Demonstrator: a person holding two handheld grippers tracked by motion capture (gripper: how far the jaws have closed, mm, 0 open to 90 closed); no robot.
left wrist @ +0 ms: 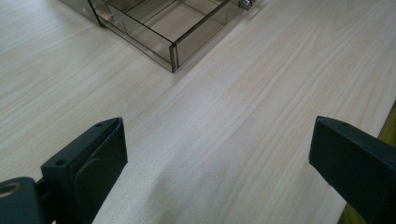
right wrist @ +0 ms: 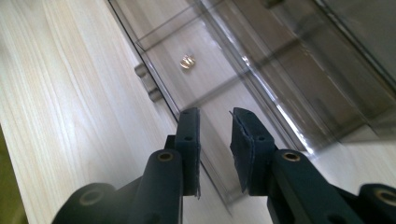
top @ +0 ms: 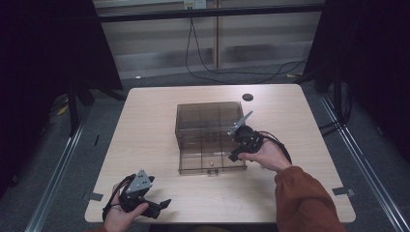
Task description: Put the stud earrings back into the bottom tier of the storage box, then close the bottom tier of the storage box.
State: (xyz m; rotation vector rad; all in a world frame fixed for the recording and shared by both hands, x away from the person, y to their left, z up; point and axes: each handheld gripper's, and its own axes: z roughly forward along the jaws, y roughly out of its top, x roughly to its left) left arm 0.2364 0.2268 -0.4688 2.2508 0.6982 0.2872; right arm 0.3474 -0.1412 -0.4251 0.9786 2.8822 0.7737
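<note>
We see one smoky clear box (top: 209, 126) at mid-tabletop (top: 145, 145), its single drawer (top: 212, 162) pulled out toward us with one small metal piece (right wrist: 187, 61) lying inside. The right claw (right wrist: 214, 122), jaws narrowed with nothing between them, hovers at the drawer's right corner; the left claw (left wrist: 215, 154) rests wide open near the front edge. We judge the drawer still needs shutting.
</note>
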